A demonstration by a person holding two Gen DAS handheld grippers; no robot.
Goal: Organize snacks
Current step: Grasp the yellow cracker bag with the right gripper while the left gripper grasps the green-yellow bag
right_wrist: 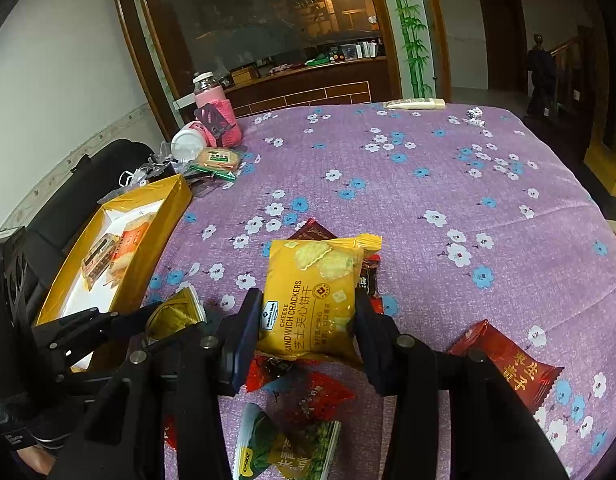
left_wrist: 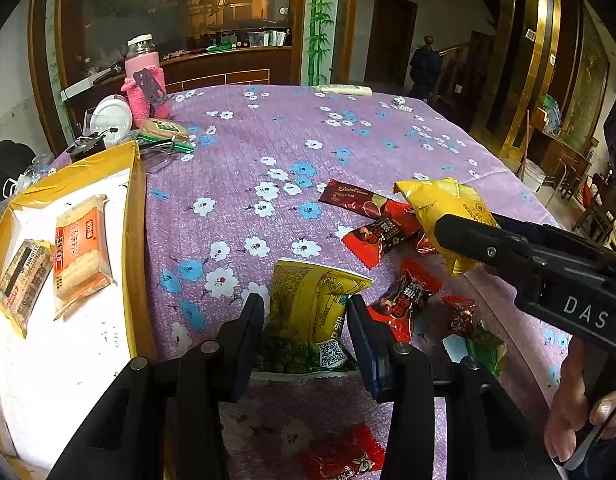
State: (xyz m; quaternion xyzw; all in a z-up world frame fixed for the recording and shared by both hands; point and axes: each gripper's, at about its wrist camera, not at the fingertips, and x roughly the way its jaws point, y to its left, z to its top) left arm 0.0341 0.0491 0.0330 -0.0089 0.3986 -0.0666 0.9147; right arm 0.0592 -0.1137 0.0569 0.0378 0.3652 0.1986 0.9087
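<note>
Both tools were matte black plastic. The left gripper (left_wrist: 306, 332) had two flat fingers (left_wrist: 244, 334) with dark blue pads, on angular black links pinned by round silver rivets. The right gripper (left_wrist: 447, 229) bore small dark screws along its side and white letters "DAS" on its body. A bare hand (left_wrist: 579, 408) gripped a thin trigger, possibly metal.

Close wrist views, angled down, sharing tablecloth (left_wrist: 347, 140).
</note>
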